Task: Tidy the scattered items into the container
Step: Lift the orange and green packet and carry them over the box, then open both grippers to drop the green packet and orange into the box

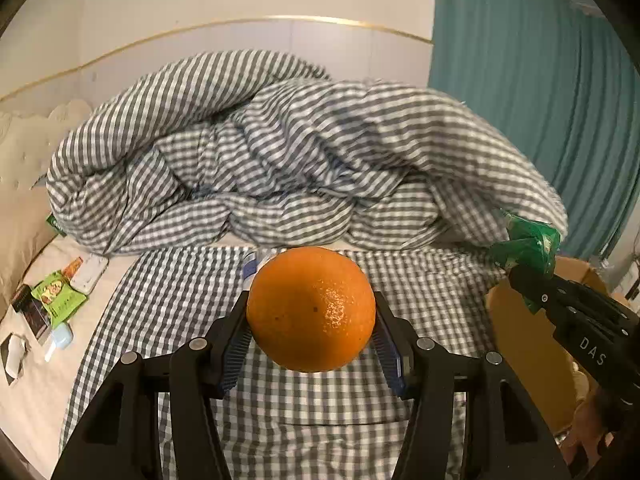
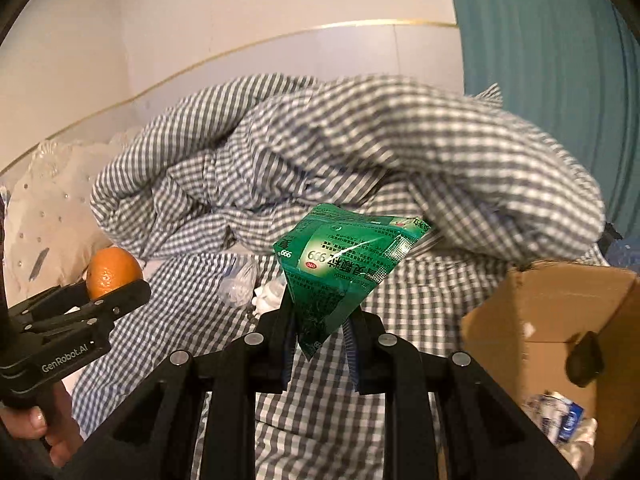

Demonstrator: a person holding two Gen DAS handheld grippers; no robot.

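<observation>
Left wrist view. Left gripper (image 1: 311, 312) clenched on the orange (image 1: 311, 309), centre of the frame, clear above the checked sheet (image 1: 168, 292). Best carried level toward the cardboard box (image 1: 520, 344) at the right edge, pads kept square on the fruit's widest part so nothing rolls out, then let go low inside, not dropped from height. Round, bright, pitted skin with a pale scuffed patch; firm and likely slippery. At far right, the right gripper (image 1: 520, 276) pinching the green sachet (image 1: 528, 244). At lower left, more loose items on the white bedding: a green packet (image 1: 58, 294), a pale blue object (image 1: 60, 338), a dark booklet (image 1: 30, 310). Still to collect, by the look of it.

Right wrist view. Right gripper (image 2: 320, 320) nearly closed, grasping the green sachet (image 2: 344, 264) by its lower corner, centre of the frame. Limp, glossy, printed foil, crumpled into a peak; liable to swing, so better moved smoothly and released over the box opening. Cardboard box (image 2: 520, 320) at lower right, flap raised, wrappers already inside. Orange (image 2: 114, 270) at left, in the other gripper. Crumpled checked duvet (image 2: 320, 140) across the upper middle.
</observation>
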